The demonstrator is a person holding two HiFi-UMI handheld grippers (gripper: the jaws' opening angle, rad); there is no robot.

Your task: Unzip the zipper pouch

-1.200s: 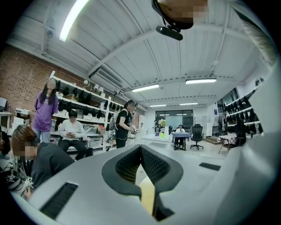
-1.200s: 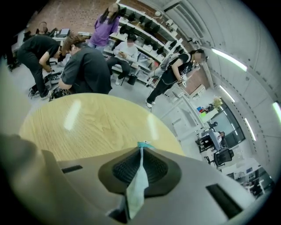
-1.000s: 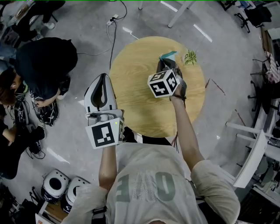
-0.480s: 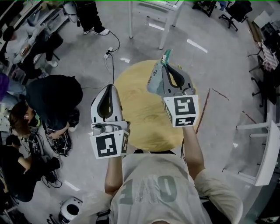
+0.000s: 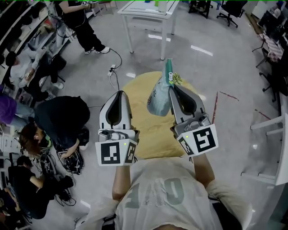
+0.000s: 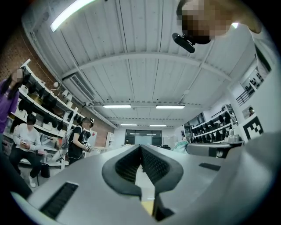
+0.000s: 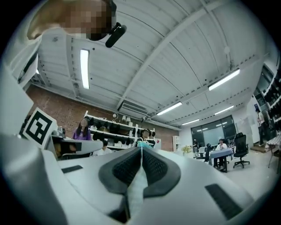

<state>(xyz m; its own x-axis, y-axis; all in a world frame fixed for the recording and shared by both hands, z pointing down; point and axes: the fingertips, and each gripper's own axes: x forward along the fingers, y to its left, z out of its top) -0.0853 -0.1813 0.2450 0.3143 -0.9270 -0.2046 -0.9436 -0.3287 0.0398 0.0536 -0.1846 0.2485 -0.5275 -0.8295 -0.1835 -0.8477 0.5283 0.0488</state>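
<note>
a shared lab or workshop hall: a bare polished concrete floor (image 5: 234, 76) with a power cable (image 5: 118, 56) trailing across it, a white work table (image 5: 148, 10), office chairs (image 5: 227, 5), a brick wall (image 7: 52, 103) lined with shelves (image 7: 115, 127) of dark gear, ceiling strip lights (image 6: 131, 106), and people (image 5: 56, 119) bent over equipment.

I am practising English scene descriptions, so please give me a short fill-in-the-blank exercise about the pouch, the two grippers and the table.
1. The right gripper is shut on the pouch; the left gripper is shut and holds ___.
2. The pouch does not touch the table; it is held ___ it.
3. The table top is ___ in shape.
Missing words: nothing; above; round.
</note>
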